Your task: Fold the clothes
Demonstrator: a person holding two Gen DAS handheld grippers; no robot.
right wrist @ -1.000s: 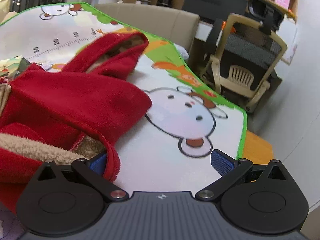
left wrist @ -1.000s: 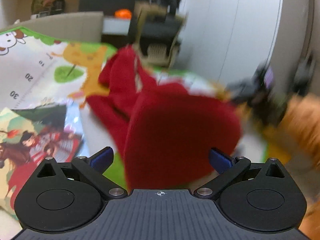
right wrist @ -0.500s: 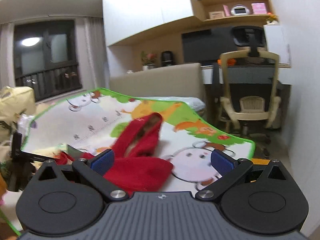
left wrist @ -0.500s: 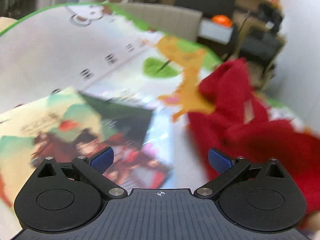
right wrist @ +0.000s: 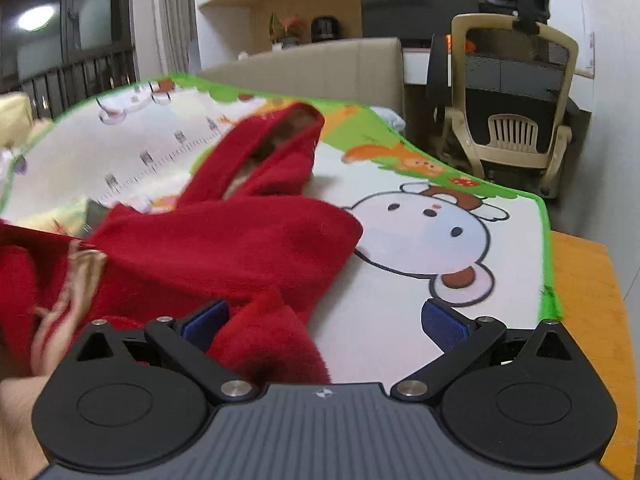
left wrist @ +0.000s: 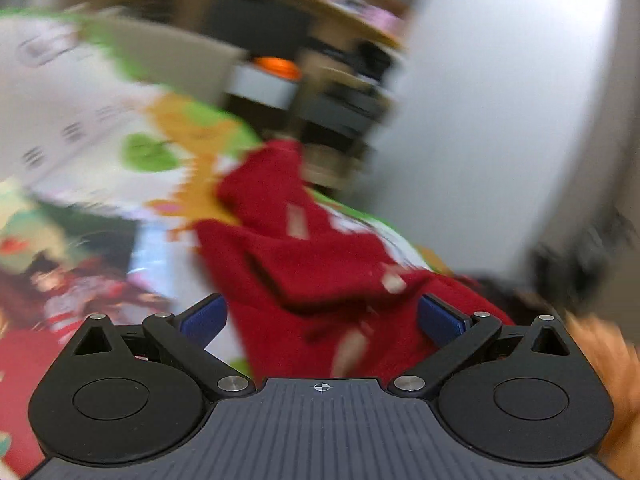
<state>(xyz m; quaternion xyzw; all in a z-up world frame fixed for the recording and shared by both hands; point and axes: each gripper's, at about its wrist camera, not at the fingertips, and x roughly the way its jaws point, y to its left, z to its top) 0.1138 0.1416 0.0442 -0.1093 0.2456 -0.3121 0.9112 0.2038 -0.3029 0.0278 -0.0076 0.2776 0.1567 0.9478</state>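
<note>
Your left tongs apart over the red fleece, your right tongs apart, fleece fold at 9 o'clock, play mat at 1 o'clock.

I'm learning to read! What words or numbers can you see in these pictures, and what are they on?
Ruler numbers on the play mat: there, but too blurred and small to read.
Picture book beside the red garment: too blurred to read.
No other words or labels show.
</note>
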